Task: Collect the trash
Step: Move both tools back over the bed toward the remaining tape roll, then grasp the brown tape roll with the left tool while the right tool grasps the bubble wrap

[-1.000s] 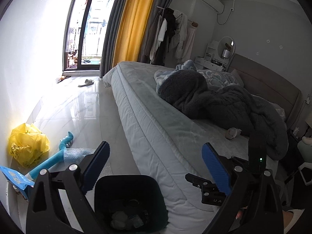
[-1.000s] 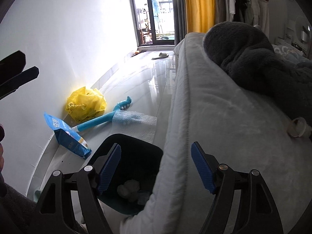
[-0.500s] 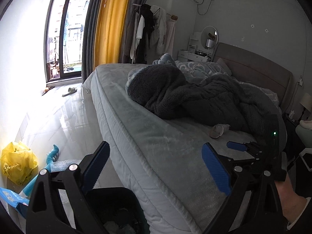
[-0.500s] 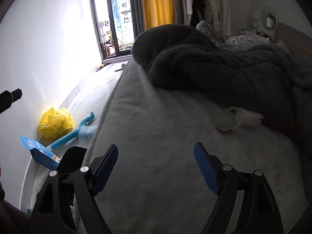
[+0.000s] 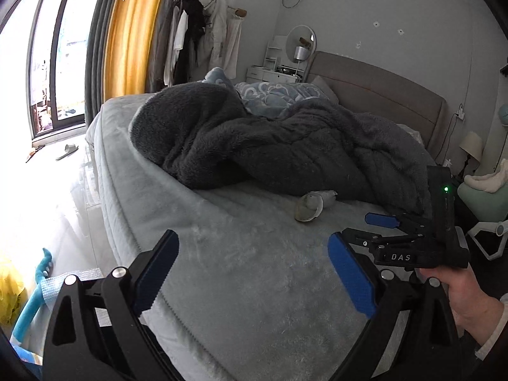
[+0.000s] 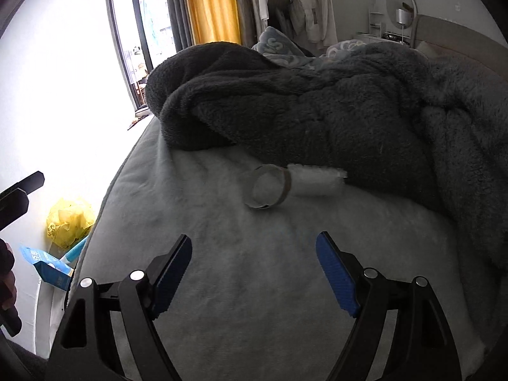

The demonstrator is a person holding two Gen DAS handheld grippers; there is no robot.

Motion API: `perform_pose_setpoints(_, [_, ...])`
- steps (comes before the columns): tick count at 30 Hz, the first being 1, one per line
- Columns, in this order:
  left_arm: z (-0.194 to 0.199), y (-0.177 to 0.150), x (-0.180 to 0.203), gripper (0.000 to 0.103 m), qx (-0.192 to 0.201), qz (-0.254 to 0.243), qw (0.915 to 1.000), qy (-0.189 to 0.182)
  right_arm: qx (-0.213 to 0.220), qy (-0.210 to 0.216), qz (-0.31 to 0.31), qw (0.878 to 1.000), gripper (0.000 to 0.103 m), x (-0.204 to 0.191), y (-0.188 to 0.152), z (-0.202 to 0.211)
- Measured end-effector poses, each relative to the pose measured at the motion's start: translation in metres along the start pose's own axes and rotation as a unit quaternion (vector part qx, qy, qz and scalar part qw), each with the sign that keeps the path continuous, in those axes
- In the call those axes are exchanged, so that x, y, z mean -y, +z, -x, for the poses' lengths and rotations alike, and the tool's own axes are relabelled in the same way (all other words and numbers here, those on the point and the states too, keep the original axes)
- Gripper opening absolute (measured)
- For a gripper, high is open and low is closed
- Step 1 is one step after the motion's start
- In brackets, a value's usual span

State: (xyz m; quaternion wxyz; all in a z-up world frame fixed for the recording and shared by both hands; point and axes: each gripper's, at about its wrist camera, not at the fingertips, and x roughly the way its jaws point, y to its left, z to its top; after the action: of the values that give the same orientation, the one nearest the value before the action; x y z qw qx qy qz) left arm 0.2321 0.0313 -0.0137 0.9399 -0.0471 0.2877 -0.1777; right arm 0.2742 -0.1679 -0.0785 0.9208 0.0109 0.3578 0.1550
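A crushed clear plastic cup [image 6: 270, 187] lies on its side on the pale grey bed [image 6: 254, 285], against the edge of a dark blanket. My right gripper [image 6: 254, 239] hovers over the bedding a short way in front of the cup, open, with nothing between its fingers. In the left wrist view the same cup [image 5: 309, 206] lies further off, past my left gripper [image 5: 254, 241], which is open and empty above the mattress edge. One blue finger [image 5: 381, 219] of the right gripper shows at the right, held by a hand [image 5: 460, 298].
A dark grey fleece blanket [image 6: 317, 101] is heaped across the bed behind the cup. On the floor by the wall lie a yellow bag [image 6: 68, 219], a blue packet [image 6: 47, 266], a blue-handled tool [image 5: 41, 273] and bubble wrap [image 5: 73, 282]. A headboard [image 5: 381, 95] closes the far end.
Both views have swung from the floor and the black bin up onto the bed. The bin has left view. The cup now lies closer ahead of the right gripper.
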Motion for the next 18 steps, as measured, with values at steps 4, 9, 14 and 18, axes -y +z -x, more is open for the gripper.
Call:
perform_pose_setpoints(4, [-0.025, 0.001, 0.004, 0.096, -0.026, 0.014, 0.9986, -0.044, 0.004, -0.016, 0.007, 1.000, 0.081, 0.022, 0.002, -0.008])
perform_pose_setpoints(9, [-0.053, 0.002, 0.015, 0.096, -0.037, 0.011, 0.9954, -0.088, 0.002, -0.015, 0.030, 0.999, 0.081, 0.036, 0.004, -0.023])
perform_pose_setpoints(14, [-0.084, 0.006, 0.021, 0.095, -0.056, 0.007, 0.9930, -0.104, -0.011, -0.010, 0.042, 0.999, 0.081, 0.045, 0.007, -0.038])
perform_pose_setpoints(18, [-0.105, 0.010, 0.029, 0.095, -0.068, 0.005, 0.9921, -0.106, -0.013, -0.003, 0.054, 0.998, 0.081, 0.053, 0.013, -0.045])
